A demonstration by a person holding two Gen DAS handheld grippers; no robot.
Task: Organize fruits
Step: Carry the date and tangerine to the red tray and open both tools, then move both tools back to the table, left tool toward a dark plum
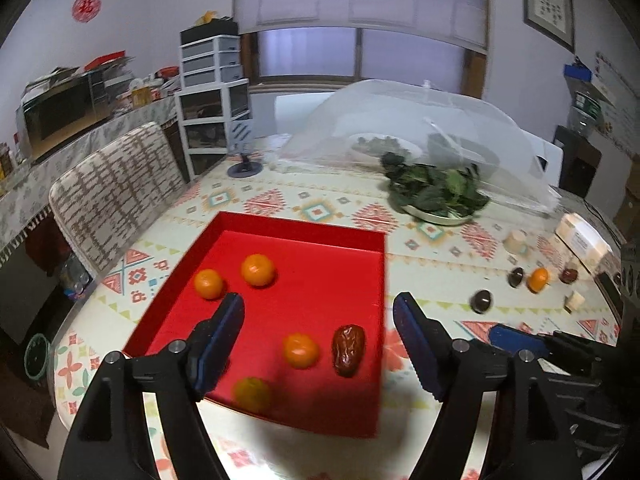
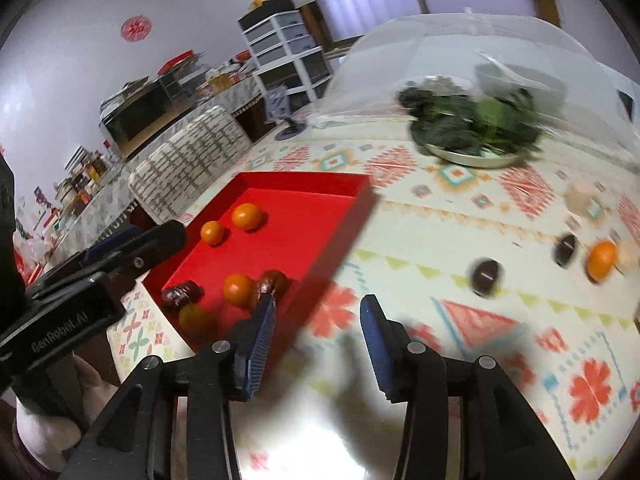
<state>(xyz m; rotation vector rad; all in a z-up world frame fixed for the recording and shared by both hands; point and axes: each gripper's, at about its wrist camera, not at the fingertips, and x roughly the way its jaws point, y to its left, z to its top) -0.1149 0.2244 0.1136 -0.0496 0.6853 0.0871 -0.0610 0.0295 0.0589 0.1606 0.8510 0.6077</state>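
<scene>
The red tray (image 1: pixel 320 240) sits on the patterned tablecloth (image 1: pixel 440 248), and everything else is placed from it. Inside lie four small oranges, one near its front edge (image 1: pixel 253 394), one mid-tray (image 1: pixel 301 350), two toward the back-left (image 1: pixel 258 270), plus a wrinkled brown date (image 1: pixel 349 350) beside the mid-tray orange. To its right, out on the cloth, wait a loose orange (image 1: pixel 538 279) and dark round fruits (image 1: pixel 481 301). The left gripper (image 1: pixel 318 334) hangs over the tray, released, nothing between its pads. The right gripper (image 2: pixel 318 332) hovers past the tray's right edge, jaws parted and empty.
</scene>
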